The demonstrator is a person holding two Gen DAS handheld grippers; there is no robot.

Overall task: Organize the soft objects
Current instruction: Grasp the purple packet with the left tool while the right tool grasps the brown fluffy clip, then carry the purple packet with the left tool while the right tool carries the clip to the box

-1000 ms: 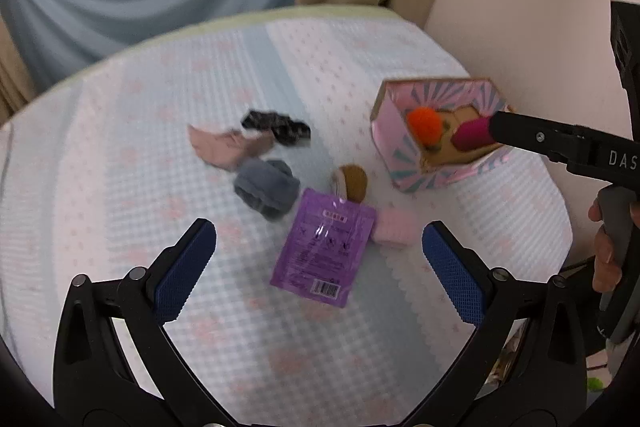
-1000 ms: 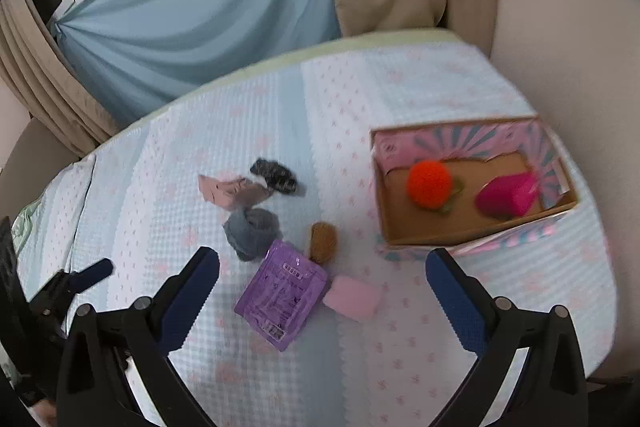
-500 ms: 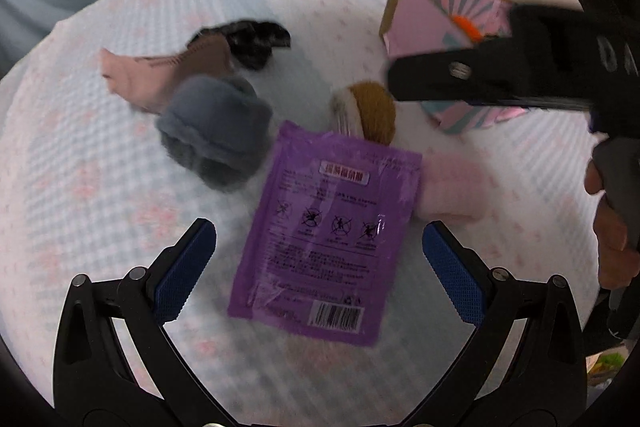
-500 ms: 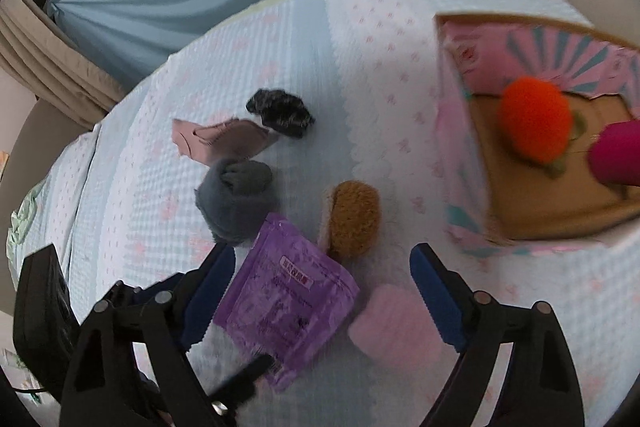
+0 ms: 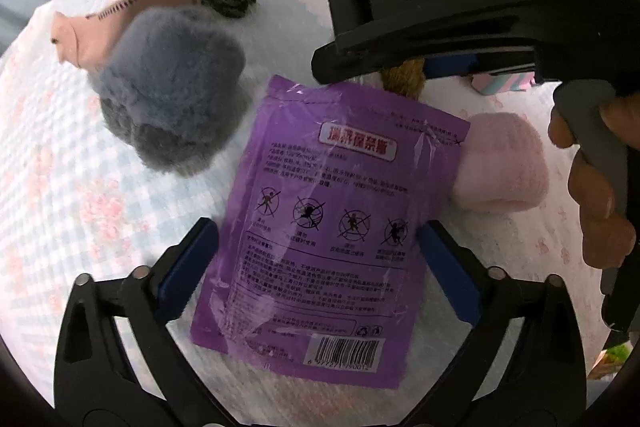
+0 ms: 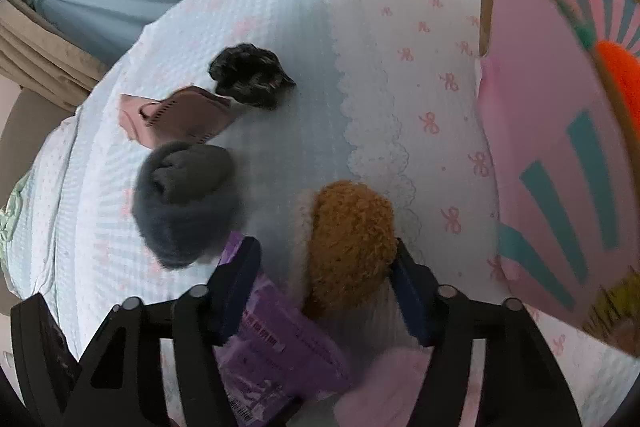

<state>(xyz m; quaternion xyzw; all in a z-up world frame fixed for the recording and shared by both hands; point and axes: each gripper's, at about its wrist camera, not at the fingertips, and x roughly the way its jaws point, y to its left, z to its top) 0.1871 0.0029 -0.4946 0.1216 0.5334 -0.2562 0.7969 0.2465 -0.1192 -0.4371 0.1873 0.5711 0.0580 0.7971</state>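
On the pale bedspread, an orange pom-pom already sits in the pink box, while the left gripper straddles a purple packet, jaws wide and just narrowing, and the right gripper has just been closing around a brown plush piece; grey, pink and black soft items remain loose.

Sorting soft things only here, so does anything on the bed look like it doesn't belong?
Yes: the purple packet, a flat printed plastic sachet with a barcode, lies among plush items, its edges overlapping the brown plush and the pink pad. It is packaging, not soft goods.
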